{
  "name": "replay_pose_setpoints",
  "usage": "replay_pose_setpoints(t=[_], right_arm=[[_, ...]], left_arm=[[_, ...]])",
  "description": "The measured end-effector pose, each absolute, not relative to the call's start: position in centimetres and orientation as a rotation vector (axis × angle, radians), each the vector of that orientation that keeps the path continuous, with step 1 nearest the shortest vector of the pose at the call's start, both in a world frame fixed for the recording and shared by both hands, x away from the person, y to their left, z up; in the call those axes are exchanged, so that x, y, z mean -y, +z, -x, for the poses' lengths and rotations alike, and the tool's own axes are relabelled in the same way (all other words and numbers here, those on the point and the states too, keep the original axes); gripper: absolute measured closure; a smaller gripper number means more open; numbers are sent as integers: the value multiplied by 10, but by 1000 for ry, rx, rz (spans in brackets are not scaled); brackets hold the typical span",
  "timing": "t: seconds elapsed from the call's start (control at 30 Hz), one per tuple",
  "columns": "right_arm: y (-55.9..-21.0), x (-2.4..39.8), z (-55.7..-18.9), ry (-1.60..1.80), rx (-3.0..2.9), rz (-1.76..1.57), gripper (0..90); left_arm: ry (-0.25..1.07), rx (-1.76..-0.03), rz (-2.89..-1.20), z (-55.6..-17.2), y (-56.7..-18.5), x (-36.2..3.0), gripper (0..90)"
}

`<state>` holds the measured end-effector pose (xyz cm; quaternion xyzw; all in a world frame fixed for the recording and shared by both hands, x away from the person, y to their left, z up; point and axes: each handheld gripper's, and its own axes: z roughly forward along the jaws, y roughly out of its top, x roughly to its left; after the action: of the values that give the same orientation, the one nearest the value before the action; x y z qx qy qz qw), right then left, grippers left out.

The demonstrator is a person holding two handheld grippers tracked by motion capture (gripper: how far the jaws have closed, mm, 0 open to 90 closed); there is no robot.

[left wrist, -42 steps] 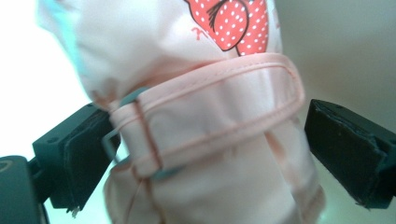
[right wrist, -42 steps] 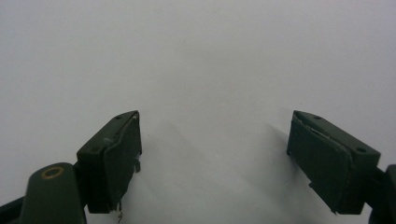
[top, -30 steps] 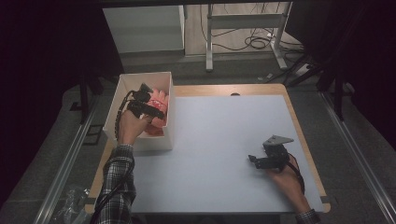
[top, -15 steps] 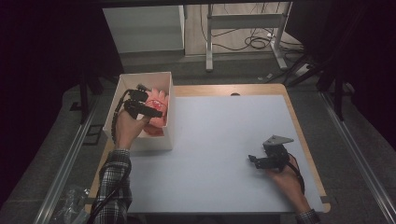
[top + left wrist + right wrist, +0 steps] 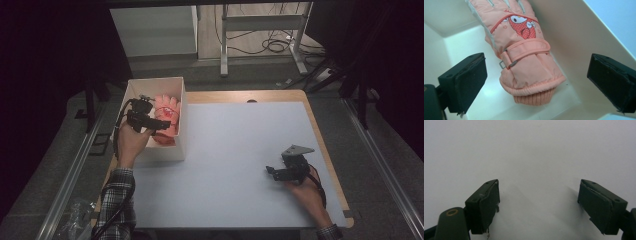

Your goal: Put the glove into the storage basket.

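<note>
We hold our left tongs (image 5: 536, 72) wide open astride the pink glove (image 5: 524, 52); right tongs (image 5: 539, 207) gape empty.

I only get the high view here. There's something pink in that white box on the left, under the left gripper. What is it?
Observer: A padded pink glove, lying in the box with its knit cuff toward the left gripper.
Operator: Has the gripper grabbed it?
Observer: No. Its jaws stand wide open, one to each side of the cuff, apart from it.
Operator: Anything printed on the glove?
Observer: A red dotted cartoon figure, above a strap with a metal buckle.
Operator: And the right gripper?
Observer: The right gripper is open too, with bare white table between its jaws.
</note>
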<state>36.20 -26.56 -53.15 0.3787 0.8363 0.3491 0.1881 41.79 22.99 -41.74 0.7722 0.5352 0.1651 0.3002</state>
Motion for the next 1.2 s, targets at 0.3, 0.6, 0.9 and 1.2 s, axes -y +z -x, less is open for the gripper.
replay_pose_setpoints(t=[0.3, 0.6, 0.9, 1.2], right_arm=[[-531, 266, -362, 980, -2355, -1065, 179], [-531, 266, -362, 979, -2355, -1065, 179], [-531, 266, -362, 979, -2355, -1068, 179], [-531, 266, -362, 978, -2356, -1065, 179]], left_arm=[[483, -1359, -2029, -399, -415, -233, 19], [490, -1317, -2007, -382, -412, -235, 19], [482, -1249, -1998, -364, -408, -227, 20], [467, -1131, -2033, -348, -407, -199, 21]])
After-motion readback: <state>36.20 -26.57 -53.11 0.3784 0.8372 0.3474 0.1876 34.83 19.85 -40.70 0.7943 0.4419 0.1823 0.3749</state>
